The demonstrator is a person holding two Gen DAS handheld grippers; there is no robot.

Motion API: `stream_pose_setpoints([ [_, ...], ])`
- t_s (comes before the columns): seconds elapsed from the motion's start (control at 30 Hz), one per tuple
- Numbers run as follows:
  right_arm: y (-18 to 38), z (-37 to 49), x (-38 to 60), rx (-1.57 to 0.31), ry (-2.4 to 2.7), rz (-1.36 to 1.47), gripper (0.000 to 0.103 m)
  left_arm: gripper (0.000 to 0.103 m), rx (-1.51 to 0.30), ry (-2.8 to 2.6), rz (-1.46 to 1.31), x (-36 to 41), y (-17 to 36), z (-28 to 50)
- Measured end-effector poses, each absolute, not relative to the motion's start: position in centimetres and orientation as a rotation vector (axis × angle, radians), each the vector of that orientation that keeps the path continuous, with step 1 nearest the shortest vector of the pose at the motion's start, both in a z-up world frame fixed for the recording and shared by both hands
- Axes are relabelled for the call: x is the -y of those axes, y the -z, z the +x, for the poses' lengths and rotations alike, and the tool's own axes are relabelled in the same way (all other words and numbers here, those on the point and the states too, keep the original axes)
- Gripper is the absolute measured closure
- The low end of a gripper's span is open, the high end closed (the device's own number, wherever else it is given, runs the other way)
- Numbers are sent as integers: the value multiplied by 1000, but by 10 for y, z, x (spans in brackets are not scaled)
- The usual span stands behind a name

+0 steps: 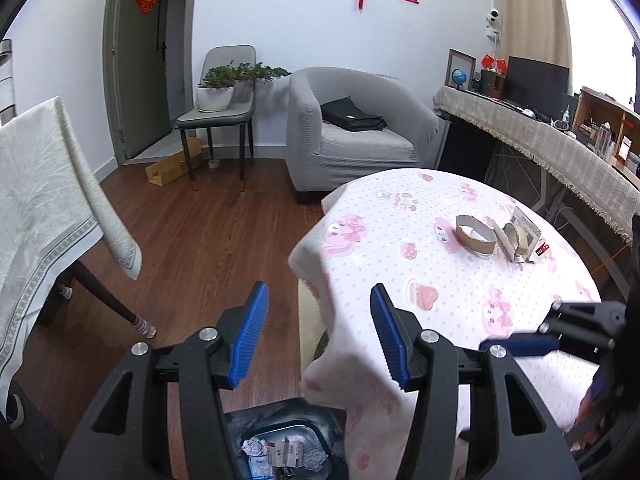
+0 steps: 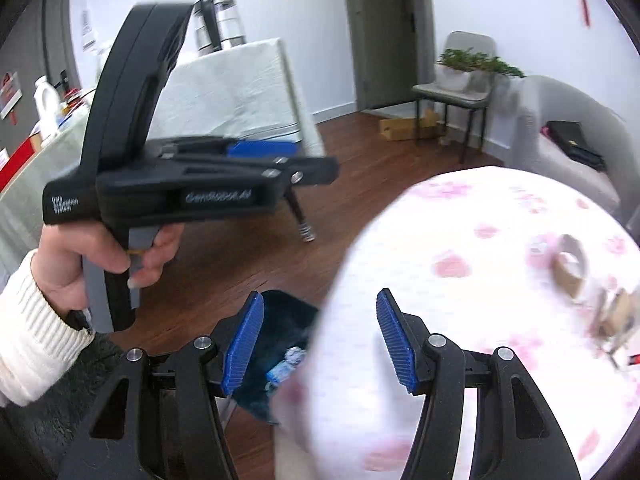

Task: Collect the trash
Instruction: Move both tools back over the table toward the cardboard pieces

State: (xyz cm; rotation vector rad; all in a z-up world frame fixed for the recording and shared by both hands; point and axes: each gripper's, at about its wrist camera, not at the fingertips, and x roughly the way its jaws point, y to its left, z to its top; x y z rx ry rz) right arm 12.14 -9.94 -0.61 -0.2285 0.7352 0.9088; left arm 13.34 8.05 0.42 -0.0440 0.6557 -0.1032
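A dark bin (image 1: 280, 444) on the floor by the table's edge holds crumpled paper and small boxes; it also shows in the right wrist view (image 2: 280, 344). On the pink-patterned tablecloth (image 1: 440, 280) lie a cardboard tape ring (image 1: 475, 234) and a torn carton (image 1: 520, 238), blurred in the right wrist view (image 2: 570, 266). My left gripper (image 1: 318, 336) is open and empty above the bin and the table's edge. My right gripper (image 2: 320, 340) is open and empty over the same edge; it shows from the side in the left wrist view (image 1: 520, 346).
A cloth-covered side table (image 1: 44, 208) stands to the left, with a kettle (image 2: 220, 24) on it. A grey armchair (image 1: 348, 132), a chair with plants (image 1: 220, 96) and a long draped counter (image 1: 560, 148) lie beyond. Wooden floor (image 1: 200, 220) lies between.
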Motion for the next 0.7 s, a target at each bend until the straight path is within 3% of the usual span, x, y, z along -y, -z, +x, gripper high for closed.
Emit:
stream_pose_setpoints([
  [0.7,4,214,220,-707,-543,-148,51,36,-697,252,-35,-9,9,214],
])
